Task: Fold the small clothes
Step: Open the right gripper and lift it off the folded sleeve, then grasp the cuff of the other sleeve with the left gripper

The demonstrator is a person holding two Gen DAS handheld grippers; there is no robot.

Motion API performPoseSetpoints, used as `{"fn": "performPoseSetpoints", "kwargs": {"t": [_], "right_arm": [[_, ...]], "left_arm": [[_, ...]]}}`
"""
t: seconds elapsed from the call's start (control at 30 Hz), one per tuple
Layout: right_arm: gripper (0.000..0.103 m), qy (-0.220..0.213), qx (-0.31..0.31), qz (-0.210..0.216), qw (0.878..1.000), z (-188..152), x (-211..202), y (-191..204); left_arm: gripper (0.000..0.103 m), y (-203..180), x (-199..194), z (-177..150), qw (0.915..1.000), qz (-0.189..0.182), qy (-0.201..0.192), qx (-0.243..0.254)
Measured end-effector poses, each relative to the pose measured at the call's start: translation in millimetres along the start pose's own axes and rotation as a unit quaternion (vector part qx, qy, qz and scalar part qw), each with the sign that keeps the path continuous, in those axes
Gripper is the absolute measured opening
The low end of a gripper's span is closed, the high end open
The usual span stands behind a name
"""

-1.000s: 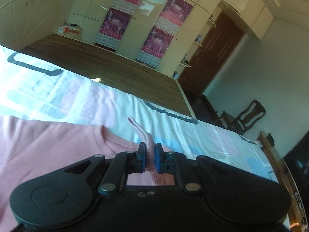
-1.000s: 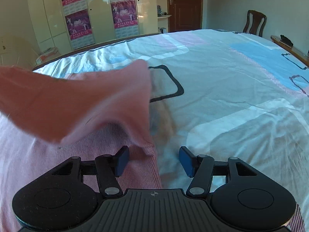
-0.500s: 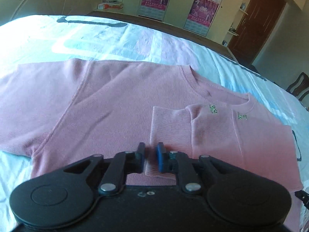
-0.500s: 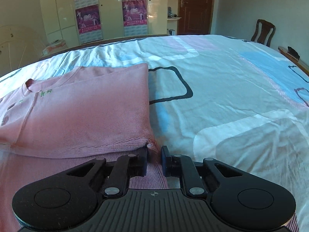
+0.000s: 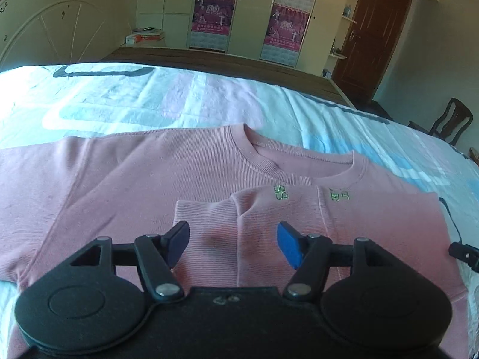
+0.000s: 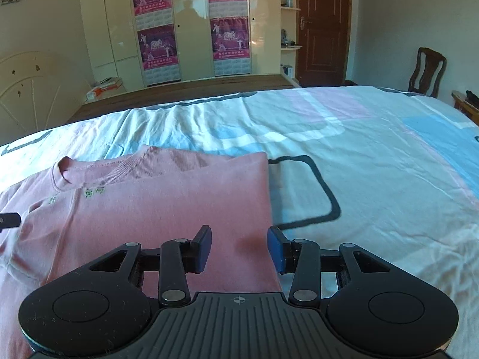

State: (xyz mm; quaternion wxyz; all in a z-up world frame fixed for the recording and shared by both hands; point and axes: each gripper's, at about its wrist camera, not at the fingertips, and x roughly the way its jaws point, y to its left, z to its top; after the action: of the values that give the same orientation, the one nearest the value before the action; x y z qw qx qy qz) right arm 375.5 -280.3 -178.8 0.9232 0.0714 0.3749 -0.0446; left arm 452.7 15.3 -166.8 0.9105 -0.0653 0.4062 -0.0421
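The right tool (image 6: 239, 246) is held wide apart over the folded right edge of the pink sweater (image 6: 155, 206), spread on the bed (image 6: 374, 179).

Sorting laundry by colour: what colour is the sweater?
Pink sweater, clearest in the left wrist view.
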Motion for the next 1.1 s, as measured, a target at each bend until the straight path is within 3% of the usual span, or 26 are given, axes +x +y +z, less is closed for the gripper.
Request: {"fn": "performPoseSetpoints", "kwargs": {"t": [0.1, 0.2, 0.33, 0.47, 0.63, 0.8, 0.9, 1.1], "right_arm": [[0.042, 0.004, -0.011, 0.004, 1.000, 13, 23, 7], [0.042, 0.008, -0.032, -0.002, 0.999, 19, 42, 13], [0.042, 0.025, -0.053, -0.031, 0.998, 12, 68, 7], [0.042, 0.026, -0.040, -0.037, 0.998, 15, 57, 7], [0.042, 0.014, -0.051, 0.023, 0.998, 3, 25, 36], [0.042, 0.036, -0.071, 0.081, 0.994, -19, 21, 81], [0.042, 0.046, -0.103, 0.069, 0.991, -29, 27, 103], [0.042, 0.030, -0.111, 0.121, 0.986, -25, 8, 143]], "left_arm": [[0.064, 4, 22, -3, 0.9996, 0.022, 0.019, 0.002], [0.076, 11, 27, -7, 0.9993, 0.031, 0.019, 0.009], [0.076, 12, 26, -4, 0.9991, 0.030, 0.025, 0.016], [0.074, 16, 17, -1, 0.9991, 0.032, 0.028, 0.004], [0.075, 37, -9, -5, 0.9987, 0.045, 0.021, -0.009], [0.079, 77, -30, -16, 0.9964, 0.066, 0.026, -0.048], [0.079, 111, -46, -22, 0.9923, 0.090, 0.033, -0.078], [0.078, 189, -81, -36, 0.9786, 0.119, 0.024, -0.166]]}}
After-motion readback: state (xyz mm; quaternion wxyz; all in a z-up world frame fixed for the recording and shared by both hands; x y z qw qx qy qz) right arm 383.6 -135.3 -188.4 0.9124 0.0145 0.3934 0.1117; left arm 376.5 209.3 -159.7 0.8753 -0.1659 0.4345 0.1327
